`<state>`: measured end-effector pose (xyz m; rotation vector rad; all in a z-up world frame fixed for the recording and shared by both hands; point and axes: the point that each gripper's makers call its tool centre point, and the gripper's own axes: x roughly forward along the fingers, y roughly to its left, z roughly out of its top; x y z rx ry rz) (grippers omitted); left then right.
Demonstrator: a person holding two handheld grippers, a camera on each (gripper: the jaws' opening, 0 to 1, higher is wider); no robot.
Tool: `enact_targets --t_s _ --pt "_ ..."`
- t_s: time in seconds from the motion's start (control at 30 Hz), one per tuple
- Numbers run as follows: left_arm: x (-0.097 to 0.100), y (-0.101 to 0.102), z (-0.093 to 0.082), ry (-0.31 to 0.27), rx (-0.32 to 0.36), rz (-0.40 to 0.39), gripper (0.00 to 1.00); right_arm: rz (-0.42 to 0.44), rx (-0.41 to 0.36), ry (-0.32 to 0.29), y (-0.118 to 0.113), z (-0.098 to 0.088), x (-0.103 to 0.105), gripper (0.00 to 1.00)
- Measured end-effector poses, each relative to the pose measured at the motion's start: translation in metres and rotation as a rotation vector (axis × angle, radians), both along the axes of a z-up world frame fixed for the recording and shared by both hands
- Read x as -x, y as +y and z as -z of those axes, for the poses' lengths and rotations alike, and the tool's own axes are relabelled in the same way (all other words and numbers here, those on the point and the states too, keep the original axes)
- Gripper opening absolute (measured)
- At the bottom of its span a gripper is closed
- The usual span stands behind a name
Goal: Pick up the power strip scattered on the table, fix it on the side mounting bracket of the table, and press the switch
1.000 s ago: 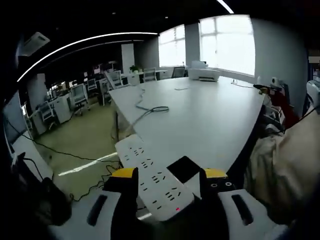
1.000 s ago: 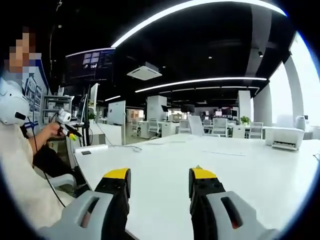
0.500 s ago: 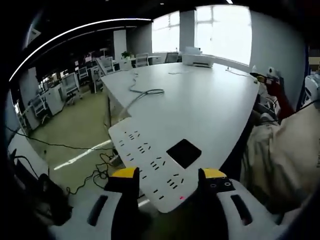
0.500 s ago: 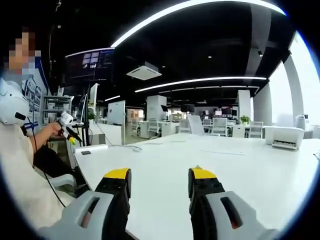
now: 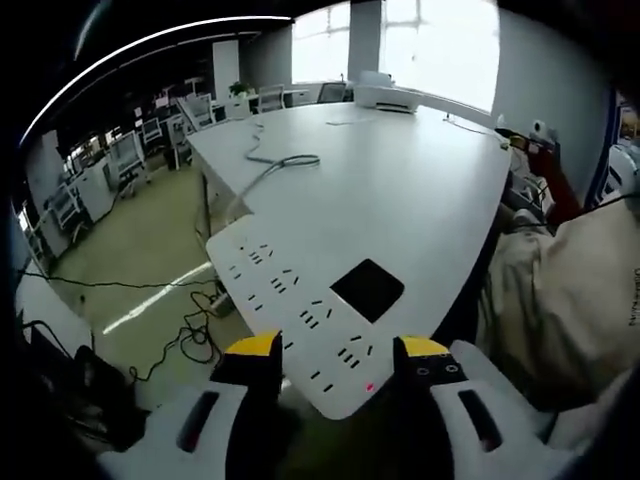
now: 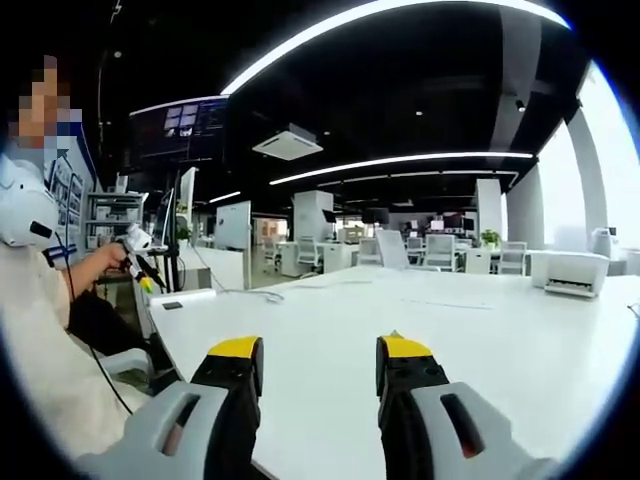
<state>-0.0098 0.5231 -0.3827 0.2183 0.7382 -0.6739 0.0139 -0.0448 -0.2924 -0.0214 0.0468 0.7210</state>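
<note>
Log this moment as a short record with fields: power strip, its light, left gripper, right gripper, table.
power strip: white power strip lying at the edge of the table, its near end between the left jaws
light: small red light lit at the strip's near end
cord: grey cord trailing away across the table
left gripper: left gripper, jaws apart on either side of the strip; contact unclear
right gripper: right gripper, open, holding nothing, above the white table

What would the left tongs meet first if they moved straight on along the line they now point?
Probably the white power strip, lying at the table edge just ahead of the left tongs; depth is unclear.
</note>
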Motion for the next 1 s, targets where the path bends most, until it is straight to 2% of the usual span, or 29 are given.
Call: enact_targets --t_s 0.4,0.73,1.0 --pt "-0.002 0.0 0.012 0.053 -0.01 0.003 0.46 0.007 0.0 -0.001 -0.003 -0.001 0.0 0.4" --pt "-0.001 0.0 0.015 0.106 0.006 0.023 0.44 0.012 0.002 -0.001 -0.004 -0.001 0.0 0.39" --pt "-0.002 -0.002 0.016 0.13 -0.017 0.029 0.43 0.013 0.004 -0.003 -0.006 -0.002 0.0 0.39"
